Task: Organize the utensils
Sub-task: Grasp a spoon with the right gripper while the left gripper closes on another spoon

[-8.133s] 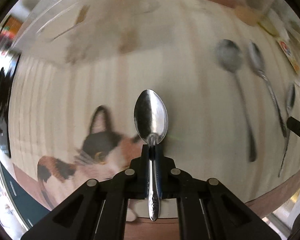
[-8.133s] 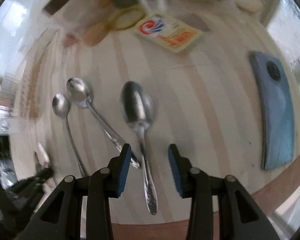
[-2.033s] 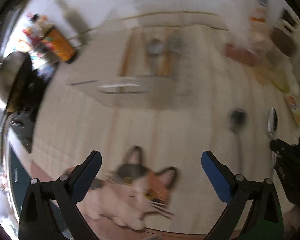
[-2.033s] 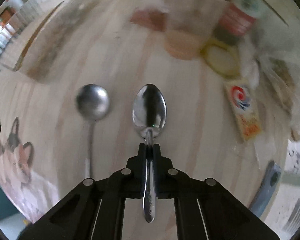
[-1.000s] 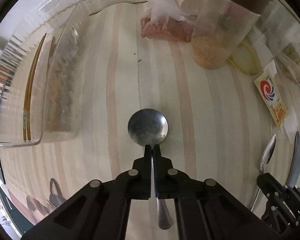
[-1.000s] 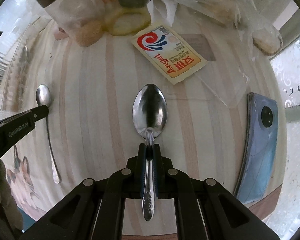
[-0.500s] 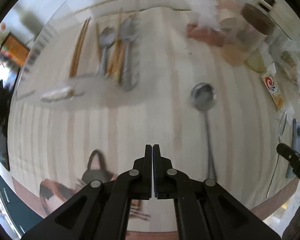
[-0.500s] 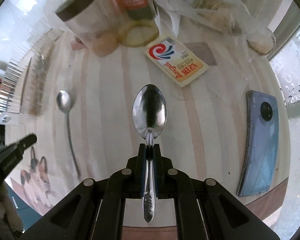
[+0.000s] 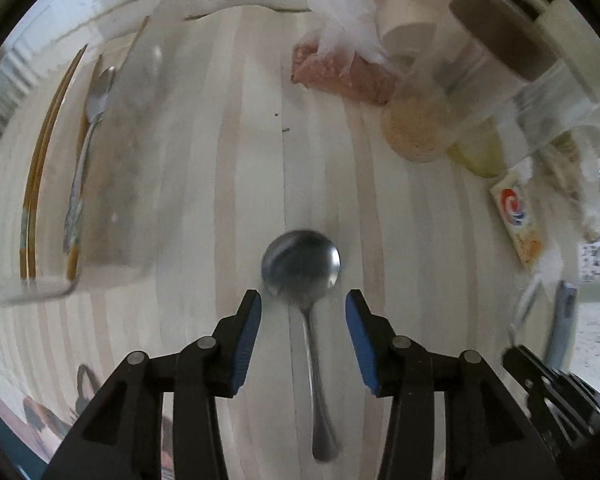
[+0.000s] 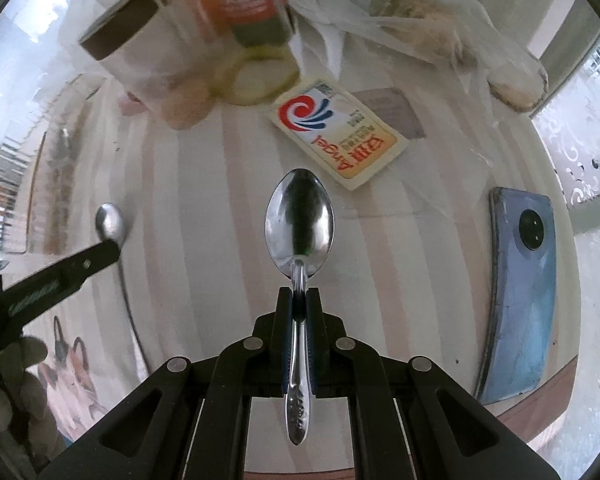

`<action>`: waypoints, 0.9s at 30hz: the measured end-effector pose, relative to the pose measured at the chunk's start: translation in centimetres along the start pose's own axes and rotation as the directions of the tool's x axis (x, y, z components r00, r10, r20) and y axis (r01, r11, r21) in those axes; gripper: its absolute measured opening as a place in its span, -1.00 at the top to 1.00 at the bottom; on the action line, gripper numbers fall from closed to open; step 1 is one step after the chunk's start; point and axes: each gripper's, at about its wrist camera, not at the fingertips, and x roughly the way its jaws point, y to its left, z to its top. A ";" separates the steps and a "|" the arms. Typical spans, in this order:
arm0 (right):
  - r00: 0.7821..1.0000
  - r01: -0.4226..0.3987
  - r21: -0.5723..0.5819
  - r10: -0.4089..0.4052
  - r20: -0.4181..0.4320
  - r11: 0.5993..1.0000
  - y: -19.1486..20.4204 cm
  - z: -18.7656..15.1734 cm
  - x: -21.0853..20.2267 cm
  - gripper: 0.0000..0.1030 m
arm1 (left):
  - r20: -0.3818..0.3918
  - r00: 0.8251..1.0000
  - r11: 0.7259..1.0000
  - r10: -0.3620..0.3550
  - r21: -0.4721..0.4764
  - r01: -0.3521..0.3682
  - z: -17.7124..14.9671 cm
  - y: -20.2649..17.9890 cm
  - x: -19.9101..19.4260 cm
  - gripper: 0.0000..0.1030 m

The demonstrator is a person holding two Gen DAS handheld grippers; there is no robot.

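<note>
steel spoon (image 10: 299, 216) pinched tight in my right gripper (image 10: 299, 300), near an "angel" packet (image 10: 337, 137); my left gripper (image 9: 303, 320) gapes around a round spoon (image 9: 300, 265).

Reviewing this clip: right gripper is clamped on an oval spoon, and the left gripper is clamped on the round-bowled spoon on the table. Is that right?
Not quite. The left gripper is open: in the left wrist view its blue pads stand apart on either side of the round-bowled spoon, which lies on the table. The right gripper is indeed clamped on the oval spoon.
</note>
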 end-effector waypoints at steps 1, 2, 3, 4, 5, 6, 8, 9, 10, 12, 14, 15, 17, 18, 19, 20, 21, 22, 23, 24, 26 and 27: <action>1.000 0.002 0.004 -0.002 0.000 1.000 -0.1 0.0 0.0 0.88 | 0.023 1.000 1.000 0.018 0.006 -0.018 0.1 -0.3 -0.1 0.22; 1.000 0.003 0.009 -0.003 0.000 1.000 -0.2 0.0 0.1 0.88 | 0.026 0.999 0.999 0.039 0.018 -0.039 0.4 -1.1 0.3 0.23; 1.000 0.005 0.011 -0.005 0.000 1.000 -0.1 0.1 0.2 0.88 | 0.038 0.997 0.997 0.063 0.033 -0.064 0.5 -1.5 0.3 0.26; 1.000 0.008 0.014 -0.008 0.000 1.000 -0.1 0.1 0.2 0.88 | 0.047 0.997 0.997 0.066 0.042 -0.068 0.6 -1.9 0.3 0.27; 1.000 0.008 0.015 -0.008 -0.001 1.000 -0.1 0.1 0.3 0.88 | 0.053 0.996 0.997 0.066 0.046 -0.068 0.8 -2.2 0.3 0.28; 1.000 0.009 0.016 -0.009 -0.001 1.000 -0.1 0.1 0.3 0.88 | 0.057 0.996 0.996 0.066 0.051 -0.069 1.0 -2.5 0.4 0.28; 1.000 0.012 0.016 -0.012 0.002 1.000 0.1 0.1 0.3 0.87 | 0.058 0.996 0.996 0.063 0.055 -0.066 1.6 -2.6 0.5 0.28; 1.000 0.013 0.014 -0.013 0.002 1.000 0.1 0.1 0.3 0.88 | 0.057 0.996 0.996 0.063 0.058 -0.066 1.6 -2.7 0.6 0.29; 1.000 0.013 0.014 -0.014 0.003 1.000 -0.1 0.0 0.1 0.88 | 0.057 0.996 0.996 0.064 0.062 -0.068 1.3 -2.8 0.5 0.29; 1.000 0.014 0.014 -0.014 0.003 1.000 0.0 0.1 0.1 0.88 | 0.054 0.997 0.996 0.062 0.066 -0.066 1.0 -2.7 0.1 0.29; 1.000 0.014 0.011 -0.014 0.003 1.000 0.0 0.1 0.0 0.88 | 0.059 0.996 0.996 0.060 0.069 -0.064 0.8 -1.8 -0.3 0.30; 1.000 0.014 0.010 -0.014 0.004 1.000 0.0 0.1 -0.1 0.88 | 0.063 0.996 0.995 0.058 0.072 -0.062 0.6 -1.7 -0.6 0.30; 1.000 0.014 0.007 -0.014 0.007 1.000 0.2 0.0 -0.2 0.88 | 0.067 0.996 0.996 0.052 0.074 -0.057 0.2 -1.0 -1.2 0.32; 1.000 0.012 0.007 -0.012 0.009 1.000 0.2 -0.1 -0.3 0.88 | 0.069 0.996 0.996 0.049 0.076 -0.054 0.0 -0.9 -1.5 0.65; 1.000 0.011 0.007 -0.011 0.011 1.000 0.3 -0.1 -0.4 0.88 | 0.064 0.997 0.996 0.033 0.078 -0.038 -0.3 -0.7 -1.8 1.00; 1.000 0.011 0.006 -0.011 0.014 1.000 0.4 -0.1 -0.5 0.88 | 0.058 0.998 0.997 0.023 0.078 -0.027 -0.5 -0.6 -2.1 0.99; 1.000 0.010 0.007 -0.010 0.018 1.000 0.4 -0.1 -0.7 0.88 | 0.059 0.998 0.997 0.017 0.078 -0.021 -0.8 -0.4 -2.5 0.99; 1.000 0.008 0.006 -0.008 0.021 1.000 0.5 -0.1 -0.9 0.88 | 0.060 0.998 0.996 0.019 0.084 -0.024 -1.0 -0.3 -2.6 0.99; 1.000 0.009 0.006 -0.009 0.026 1.000 0.5 -0.1 -1.1 0.88 | 0.061 0.998 0.996 0.018 0.089 -0.024 -1.2 -0.1 -2.7 0.99; 1.000 0.009 0.007 -0.009 0.030 1.000 0.6 -0.2 -1.2 0.88 | 0.060 0.998 0.997 0.008 0.082 -0.013 -1.3 0.2 -2.8 0.99; 0.999 0.005 0.014 -0.006 0.033 1.000 0.4 -0.1 -1.6 0.88 | 0.060 0.998 0.999 -0.020 0.052 0.017 -1.6 1.5 -3.0 0.98; 0.999 0.005 0.017 -0.006 0.035 1.000 0.3 -0.1 -1.7 0.88 | 0.057 0.998 0.999 -0.031 0.036 0.029 -1.6 2.2 -3.0 0.98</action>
